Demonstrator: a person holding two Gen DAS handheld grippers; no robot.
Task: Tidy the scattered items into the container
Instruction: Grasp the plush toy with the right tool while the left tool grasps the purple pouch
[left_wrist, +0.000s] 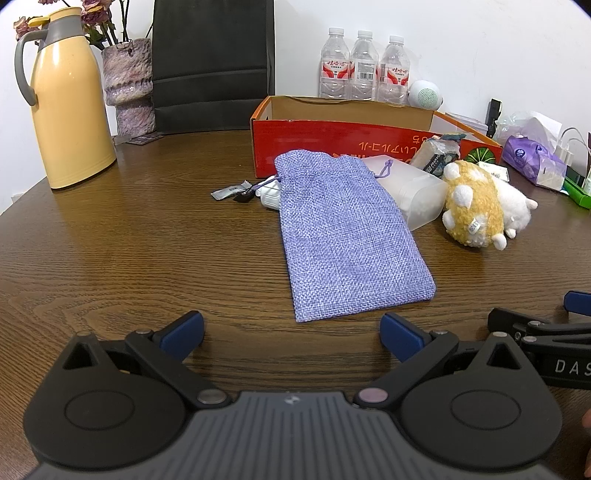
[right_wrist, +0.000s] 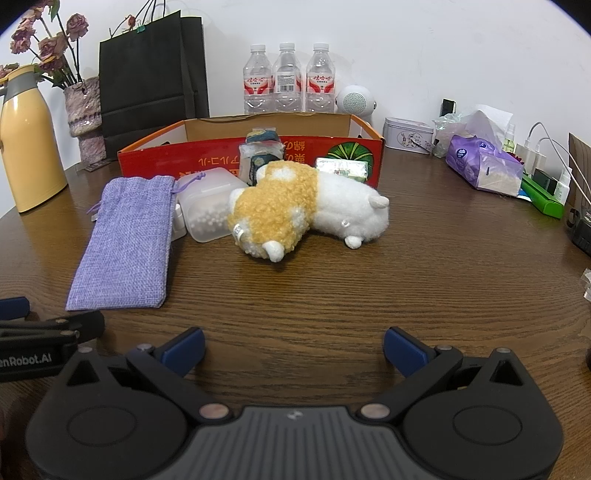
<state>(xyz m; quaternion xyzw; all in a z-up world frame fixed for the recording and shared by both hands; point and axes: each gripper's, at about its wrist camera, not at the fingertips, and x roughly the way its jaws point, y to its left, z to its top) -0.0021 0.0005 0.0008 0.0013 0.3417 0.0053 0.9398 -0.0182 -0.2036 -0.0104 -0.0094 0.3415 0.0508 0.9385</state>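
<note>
A red cardboard box (left_wrist: 332, 142) (right_wrist: 207, 158) stands open at the back of the wooden table. In front of it lie a purple woven pouch (left_wrist: 343, 236) (right_wrist: 129, 243), a frosted plastic container (left_wrist: 413, 195) (right_wrist: 208, 210), a yellow-and-white plush toy (left_wrist: 476, 206) (right_wrist: 303, 206), a wrapped packet (left_wrist: 437, 151) (right_wrist: 260, 155), a shiny packet (right_wrist: 341, 168), a small white item (left_wrist: 269, 195) and a grey wrapper (left_wrist: 229, 192). My left gripper (left_wrist: 291, 334) is open and empty, just short of the pouch. My right gripper (right_wrist: 293, 349) is open and empty, well short of the plush.
A yellow thermos (left_wrist: 66, 103) (right_wrist: 26, 147), a vase of dried flowers (left_wrist: 129, 85), a black paper bag (left_wrist: 214, 66) and three water bottles (left_wrist: 364, 66) (right_wrist: 288, 79) stand at the back. A purple tissue pack (right_wrist: 484, 162), a tin (right_wrist: 406, 136) and chargers sit at the right.
</note>
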